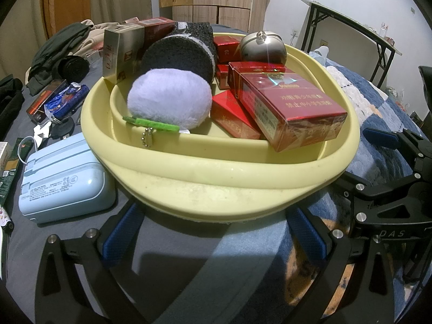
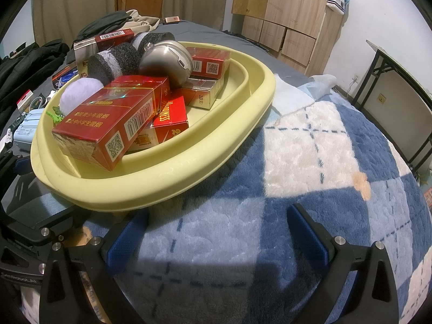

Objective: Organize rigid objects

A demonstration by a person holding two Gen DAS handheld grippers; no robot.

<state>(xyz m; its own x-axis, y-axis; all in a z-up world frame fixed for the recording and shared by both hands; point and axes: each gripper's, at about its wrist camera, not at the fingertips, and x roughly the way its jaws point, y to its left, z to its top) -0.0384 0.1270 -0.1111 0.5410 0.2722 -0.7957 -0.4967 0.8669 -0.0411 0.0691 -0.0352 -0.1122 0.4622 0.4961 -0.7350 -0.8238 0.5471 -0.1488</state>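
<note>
Bed (image 2: 310, 140), both grippers (image 1: 216, 232) (image 2: 216, 232) open, empty

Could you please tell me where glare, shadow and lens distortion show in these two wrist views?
Left wrist view: glare streaks the top of the front red box and the metal ball; a hard shadow falls between the open jaws. Right wrist view: a dark shadow band crosses the blanket; the basin rim bows from fisheye, and the corners go black.
</note>
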